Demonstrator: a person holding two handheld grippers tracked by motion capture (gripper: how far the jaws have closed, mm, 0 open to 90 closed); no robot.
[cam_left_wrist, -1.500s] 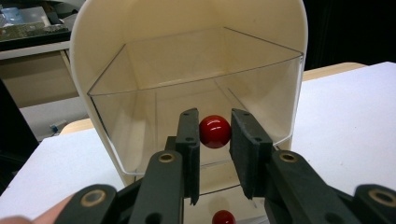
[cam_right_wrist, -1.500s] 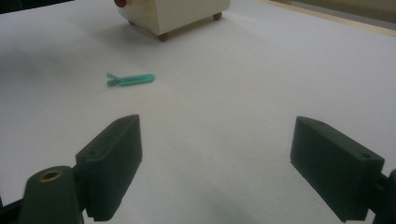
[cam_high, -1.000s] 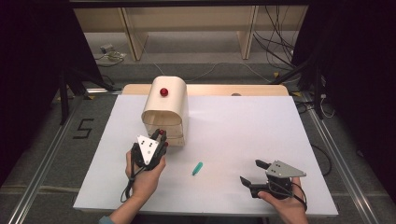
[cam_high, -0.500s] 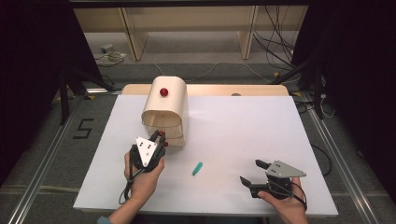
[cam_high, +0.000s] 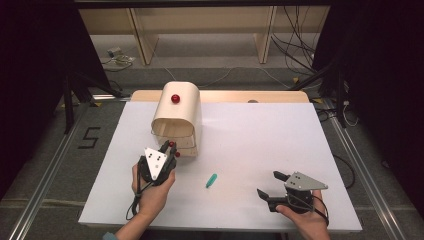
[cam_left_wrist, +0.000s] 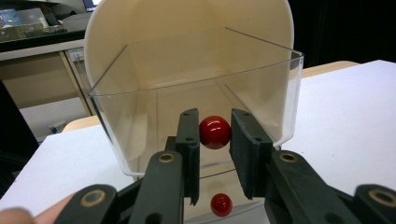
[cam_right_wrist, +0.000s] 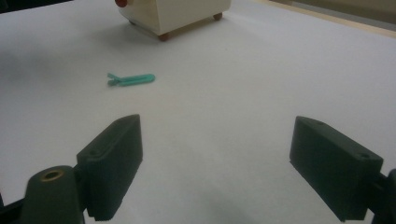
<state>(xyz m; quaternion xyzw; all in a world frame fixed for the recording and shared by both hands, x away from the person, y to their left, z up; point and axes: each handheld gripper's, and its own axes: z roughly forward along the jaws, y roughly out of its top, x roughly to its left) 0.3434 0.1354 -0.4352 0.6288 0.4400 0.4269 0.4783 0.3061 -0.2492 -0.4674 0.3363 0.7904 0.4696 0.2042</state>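
1. Dark room. White counter (cam_high: 260, 150) with a wooden strip along its far edge, shelving and loose cables on the floor beyond, a "5" marked on the floor off the left edge.
2. Cream bread-bin style box (cam_high: 176, 117) sat near the far edge, left of centre. One red knob on its curved top (cam_high: 175, 98). Its clear front bin (cam_left_wrist: 196, 98) was tipped open toward the near edge.
3. Left gripper (cam_left_wrist: 215, 140) sat right at the box front. Jaws were nearly together around the bin's red knob (cam_left_wrist: 215, 132); pads looked to be touching it or just off it, couldn't confirm firm contact. Likely the knob is the handle, hence the hold there.
4. A second, smaller red knob (cam_left_wrist: 221, 204) showed lower on the box front, below the jaws.
5. Right gripper (cam_high: 274, 187) rested near the near right corner, jaws spread wide, holding nothing. Looked parked, well clear of the left hand's work.
6. Small teal clip-like piece (cam_high: 212, 180) lay flat on the counter between the two grippers, near the near edge, apart from the box. In the right gripper view it lay ahead and left of the jaws, forked end facing left.
7. Nothing obstructed between the right gripper and the teal piece. Bin looked empty.
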